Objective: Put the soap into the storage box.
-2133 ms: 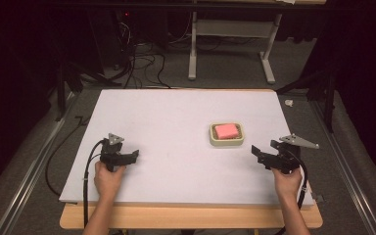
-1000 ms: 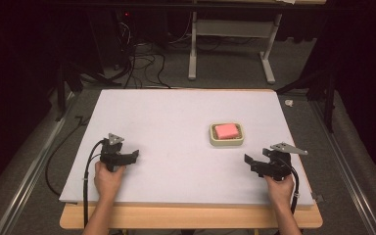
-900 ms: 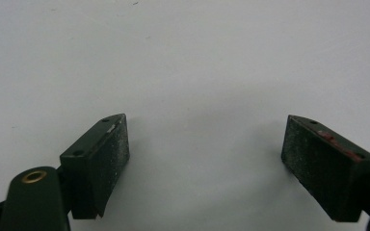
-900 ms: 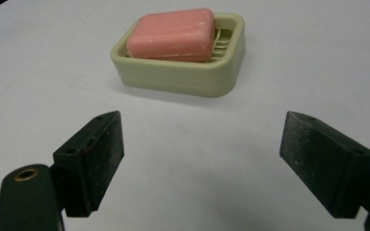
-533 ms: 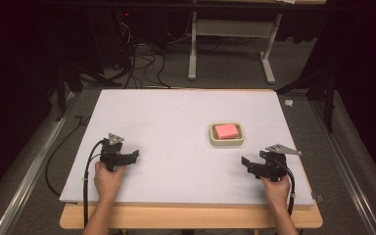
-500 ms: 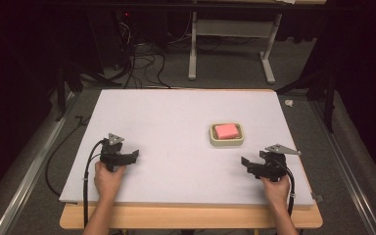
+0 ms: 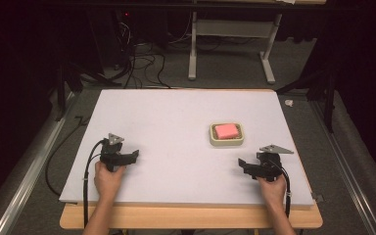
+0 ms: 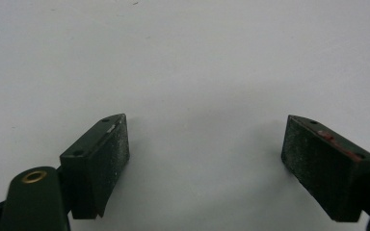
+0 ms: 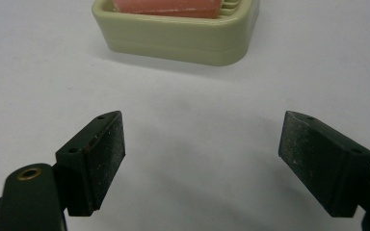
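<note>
Right tool (image 7: 245,165) rests near the right edge of the tabletop (image 7: 176,117), jaws wide and empty. Straight ahead of it, a little farther, sits the soap dish (image 9: 176,36) with the pink soap (image 9: 166,7). Left tool (image 7: 129,155), also wide and empty, is well apart from it.

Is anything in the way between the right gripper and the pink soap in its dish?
Nothing visible is. The right gripper is open, and bare white table lies between it and the dish holding the soap.
</note>
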Demonstrator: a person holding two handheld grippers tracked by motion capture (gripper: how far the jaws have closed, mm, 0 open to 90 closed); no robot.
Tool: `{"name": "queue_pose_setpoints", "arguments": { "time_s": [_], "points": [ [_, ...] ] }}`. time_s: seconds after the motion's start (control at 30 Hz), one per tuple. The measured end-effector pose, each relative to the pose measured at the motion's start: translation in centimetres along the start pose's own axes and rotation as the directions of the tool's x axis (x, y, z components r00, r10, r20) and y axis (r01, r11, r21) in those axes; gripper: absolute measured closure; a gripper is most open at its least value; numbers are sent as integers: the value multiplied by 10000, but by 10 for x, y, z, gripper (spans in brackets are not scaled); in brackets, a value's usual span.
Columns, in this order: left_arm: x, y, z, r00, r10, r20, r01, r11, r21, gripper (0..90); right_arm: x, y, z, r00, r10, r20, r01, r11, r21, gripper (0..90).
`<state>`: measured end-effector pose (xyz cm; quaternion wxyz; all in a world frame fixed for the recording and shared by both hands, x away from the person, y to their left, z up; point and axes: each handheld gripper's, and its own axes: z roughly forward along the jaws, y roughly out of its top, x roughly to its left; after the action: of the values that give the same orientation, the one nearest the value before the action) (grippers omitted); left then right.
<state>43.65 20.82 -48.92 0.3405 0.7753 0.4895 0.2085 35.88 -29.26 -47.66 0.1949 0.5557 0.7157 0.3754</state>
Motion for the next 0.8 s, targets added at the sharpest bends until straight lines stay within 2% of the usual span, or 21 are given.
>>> {"name": "queue_pose_setpoints", "arguments": {
  "time_s": [0.23,0.8],
  "points": [
    [0,0,0,10000,1,0,-1,10000,-3,175,1,-1,4,9999,4,121,-6,9998,184,173],
    [0,0,0,10000,2,-1,-2,10000,-2,175,8,0,10,9968,-516,614,477,9968,642,169]
  ]
}}
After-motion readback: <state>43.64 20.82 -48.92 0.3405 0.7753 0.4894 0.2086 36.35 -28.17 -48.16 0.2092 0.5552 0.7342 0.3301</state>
